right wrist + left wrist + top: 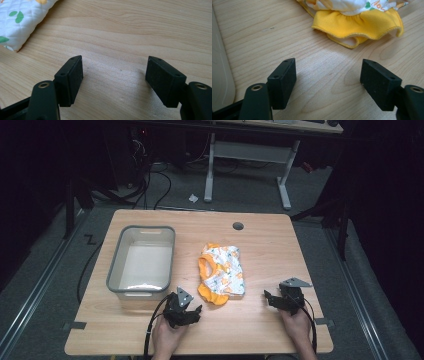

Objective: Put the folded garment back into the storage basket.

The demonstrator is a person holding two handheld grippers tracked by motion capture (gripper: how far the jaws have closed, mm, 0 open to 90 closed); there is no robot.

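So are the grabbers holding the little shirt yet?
No, nothing is held. The left gripper and right gripper are both open over bare table, with the shirt lying untouched between them.

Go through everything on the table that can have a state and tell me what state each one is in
garment: folded, lying flat on the table, untouched
bin: upright, empty, left of the garment
left tool: open, holding nothing, near the garment's orange ruffle
right tool: open, holding nothing, over bare wood

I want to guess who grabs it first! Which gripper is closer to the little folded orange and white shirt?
Left. The left gripper sits just below the shirt's orange hem; the right gripper waits farther off to its right.
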